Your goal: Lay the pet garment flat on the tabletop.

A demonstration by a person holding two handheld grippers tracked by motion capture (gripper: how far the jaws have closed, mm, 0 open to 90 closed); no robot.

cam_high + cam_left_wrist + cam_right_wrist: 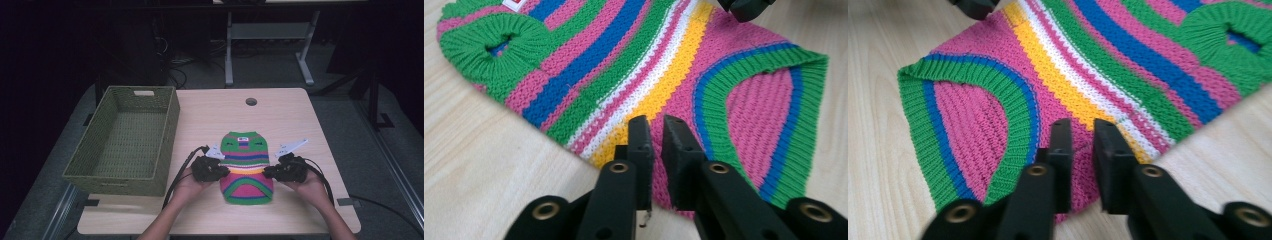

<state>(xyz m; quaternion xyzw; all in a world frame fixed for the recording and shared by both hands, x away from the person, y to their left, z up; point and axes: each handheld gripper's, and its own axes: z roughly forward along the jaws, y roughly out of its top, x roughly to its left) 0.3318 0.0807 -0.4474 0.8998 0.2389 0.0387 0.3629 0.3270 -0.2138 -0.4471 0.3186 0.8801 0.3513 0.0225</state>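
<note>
A small knitted sweater (246, 167) with green, pink, blue, white and yellow stripes lies flat on the wooden table, neck end away from me. My left gripper (223, 172) sits at its left edge and my right gripper (269, 172) at its right edge, both level with the yellow stripe. In the left gripper view the jaws (656, 125) are nearly together over the sweater's (624, 65) edge, with knit between them. In the right gripper view the gripper (1082, 127) pinches a slightly puckered bit of the sweater's (1088, 65) edge.
A green woven basket (117, 177) stands at the table's left side, with nothing in it. A round cable hole (251, 101) lies near the far edge. Bare tabletop (300, 120) surrounds the sweater. Table legs and cables show on the floor beyond.
</note>
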